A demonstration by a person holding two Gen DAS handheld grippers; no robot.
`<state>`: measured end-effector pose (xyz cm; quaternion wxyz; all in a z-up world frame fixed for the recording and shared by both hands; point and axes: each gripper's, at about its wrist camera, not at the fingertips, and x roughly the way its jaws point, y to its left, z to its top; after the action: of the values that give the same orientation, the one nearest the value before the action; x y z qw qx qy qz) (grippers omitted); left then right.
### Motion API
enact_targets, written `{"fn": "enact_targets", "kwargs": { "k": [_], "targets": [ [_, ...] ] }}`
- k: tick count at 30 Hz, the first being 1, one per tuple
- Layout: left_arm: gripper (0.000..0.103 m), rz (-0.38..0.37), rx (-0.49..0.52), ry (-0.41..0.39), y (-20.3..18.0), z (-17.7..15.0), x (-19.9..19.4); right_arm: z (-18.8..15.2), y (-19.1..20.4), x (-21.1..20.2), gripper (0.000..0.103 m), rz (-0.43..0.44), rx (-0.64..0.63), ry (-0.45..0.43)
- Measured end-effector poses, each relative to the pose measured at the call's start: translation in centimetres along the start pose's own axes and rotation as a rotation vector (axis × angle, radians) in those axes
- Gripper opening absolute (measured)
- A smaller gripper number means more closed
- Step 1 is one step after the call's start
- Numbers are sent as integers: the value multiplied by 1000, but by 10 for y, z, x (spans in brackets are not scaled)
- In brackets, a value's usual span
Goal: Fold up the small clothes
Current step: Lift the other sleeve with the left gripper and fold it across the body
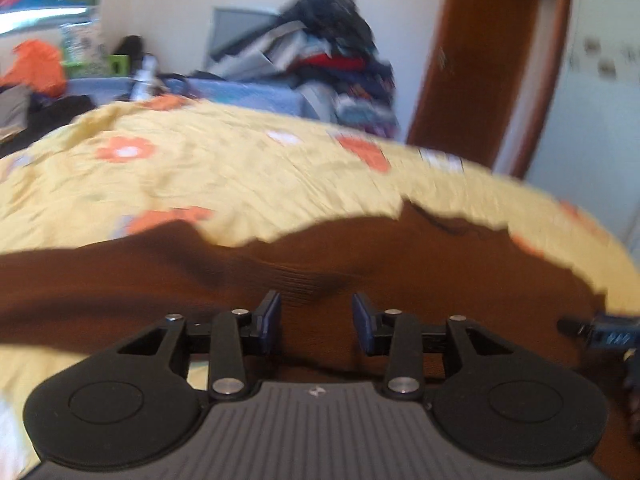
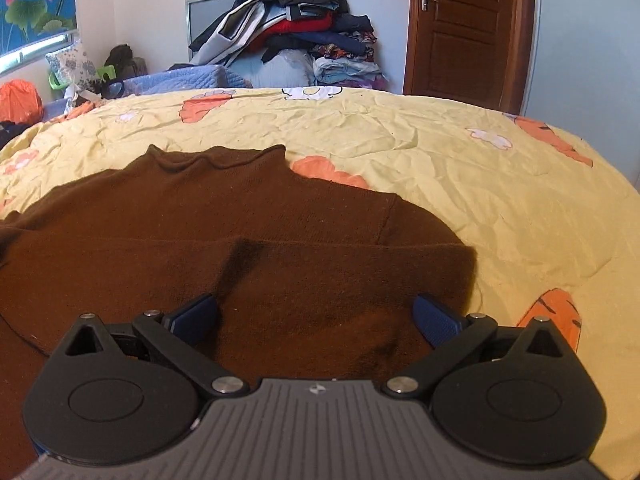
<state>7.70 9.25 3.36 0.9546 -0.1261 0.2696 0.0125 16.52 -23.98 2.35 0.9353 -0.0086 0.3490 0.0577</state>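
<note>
Sweater (image 2: 240,216) plain brown. Bedspread (image 2: 440,152) pale yellow, orange and white flowers. Door (image 2: 460,28) reddish-brown wood. Gripper pads (image 2: 436,322) dark blue.

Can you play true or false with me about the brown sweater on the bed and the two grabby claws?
1. The brown sweater lies on a yellow flowered bedspread. True.
2. The right gripper is squeezing the sweater. False: its jaws stand wide open with nothing pinched.
3. The left gripper is shut tight. False: its pads are apart, over the sweater.
4. A pile of clothes sits behind the bed. True.
5. The wooden door is wide open. False: it looks closed.
</note>
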Motion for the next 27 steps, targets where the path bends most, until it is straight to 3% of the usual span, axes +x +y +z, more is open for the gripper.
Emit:
{"fn": "enact_targets", "kwargs": {
  "k": [1,3,6,9,10,12,13,14,15,19,22,24,27],
  "targets": [
    [55,15,-54,-38,19,-1,-17,1,1,-1,103,6,8,-4],
    [83,106,-189,-112,65,-4,-48,2,0,-2,103,12,15,-9],
    [84,271,-514,-183,151,-7,-82,2,0,-4,103,9,12,-10],
    [84,347,-875,-229,231,-15,-99,1,0,-4,103,6,10,-11],
    [84,362,-970,-252,251,-19,-102,1,0,-4,103,6,12,-12],
    [83,386,-1054,-287,277,-24,-101,1,-1,-5,103,7,16,-15],
    [82,408,-1060,-281,285,-23,-98,0,0,-6,103,8,18,-16],
    [71,413,-1046,-276,291,-22,-94,0,0,-6,103,9,20,-17],
    [52,422,-1016,-260,293,-18,-89,0,0,-6,103,10,21,-18],
    [11,499,-907,-178,287,-7,-74,0,-1,-7,103,14,28,-21],
    [6,486,-889,-194,266,4,-76,0,-2,-8,103,19,36,-24],
    [6,421,-798,-238,230,23,-78,0,-2,-8,103,22,40,-26],
    [6,246,-588,-269,141,54,-64,0,-2,-8,103,23,43,-27]
  ]
}}
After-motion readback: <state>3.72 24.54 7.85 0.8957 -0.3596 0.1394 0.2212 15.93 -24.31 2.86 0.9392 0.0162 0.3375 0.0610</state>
